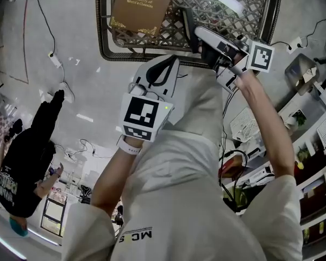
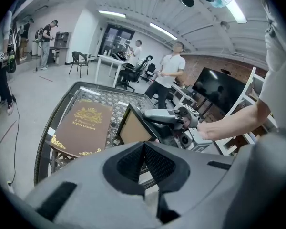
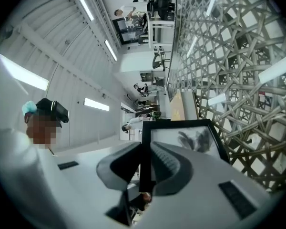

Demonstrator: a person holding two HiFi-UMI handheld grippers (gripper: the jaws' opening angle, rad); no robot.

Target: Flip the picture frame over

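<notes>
The black picture frame (image 2: 133, 128) stands on edge over the metal lattice table (image 2: 43, 142), its brown back turned toward the left gripper view. My right gripper (image 3: 145, 149) is shut on the frame's black border (image 3: 181, 137), with the glass side showing in the right gripper view. In the head view the right gripper (image 1: 198, 34) reaches over the table's near rim and the frame (image 1: 188, 20) shows edge-on. My left gripper (image 1: 164, 69) hangs before the table edge, apart from the frame. Its jaws (image 2: 143, 147) are shut with nothing between them.
A brown book with gold print (image 2: 83, 125) lies flat on the table left of the frame. Cables run over the floor (image 1: 54, 58). A person in black (image 1: 22, 167) stands at the left. Shelves (image 1: 315, 162) line the right side; people and desks fill the room behind.
</notes>
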